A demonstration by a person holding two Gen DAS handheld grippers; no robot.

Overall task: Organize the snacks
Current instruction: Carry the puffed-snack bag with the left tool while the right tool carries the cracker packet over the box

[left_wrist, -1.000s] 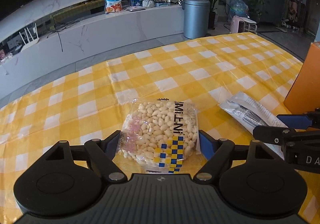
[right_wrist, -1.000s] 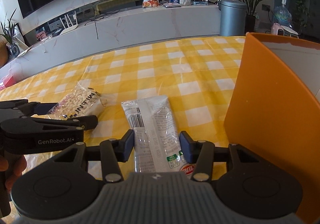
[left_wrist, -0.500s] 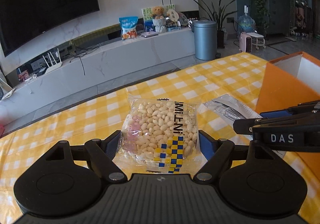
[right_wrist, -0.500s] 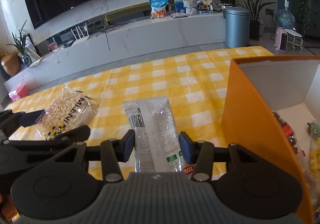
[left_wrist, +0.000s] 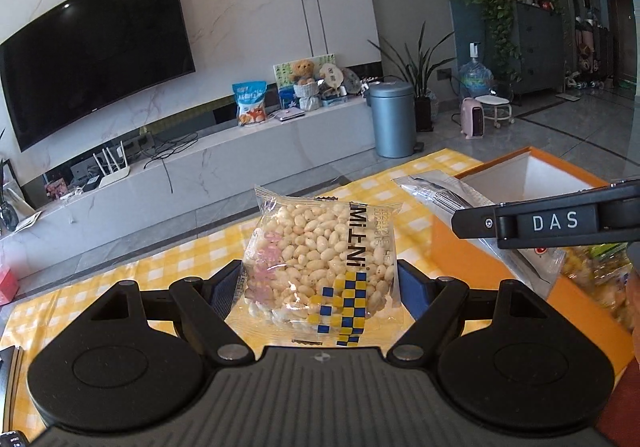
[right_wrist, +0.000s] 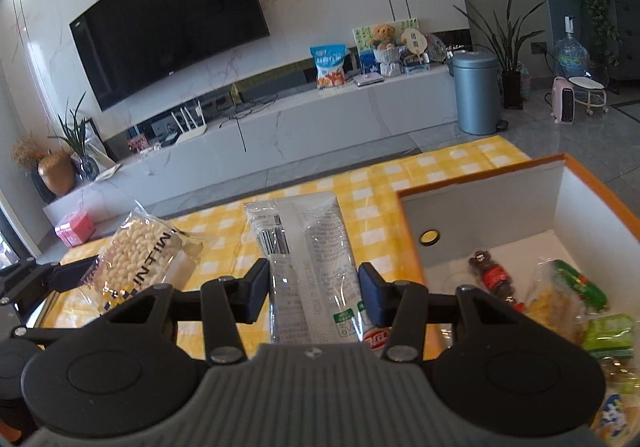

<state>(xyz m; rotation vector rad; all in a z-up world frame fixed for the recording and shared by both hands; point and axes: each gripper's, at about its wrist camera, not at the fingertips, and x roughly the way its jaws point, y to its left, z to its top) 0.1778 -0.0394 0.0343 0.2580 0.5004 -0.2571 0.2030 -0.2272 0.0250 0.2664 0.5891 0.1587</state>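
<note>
Two grippers, both loaded: left gripper (left_wrist: 320, 283) clamps puffed-snack bag (left_wrist: 320, 263); right gripper (right_wrist: 313, 289) clamps long clear packet (right_wrist: 310, 267), beside orange box (right_wrist: 412, 239) over checked cloth (right_wrist: 372, 191).

"MiLtNi" on the puffed-snack bag (left_wrist: 320, 259) — "DAS" on the right gripper (left_wrist: 556, 222).

orange box (left_wrist: 460, 247) cut by right edge, its snacks (left_wrist: 600, 279) blurred, long packet's (right_wrist: 312, 267) bottom hidden

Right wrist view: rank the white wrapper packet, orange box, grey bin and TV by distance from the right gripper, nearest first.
1. White wrapper packet, held in the right gripper.
2. Orange box, right of it.
3. Grey bin, on the floor beyond the table.
4. TV, on the far wall.
</note>
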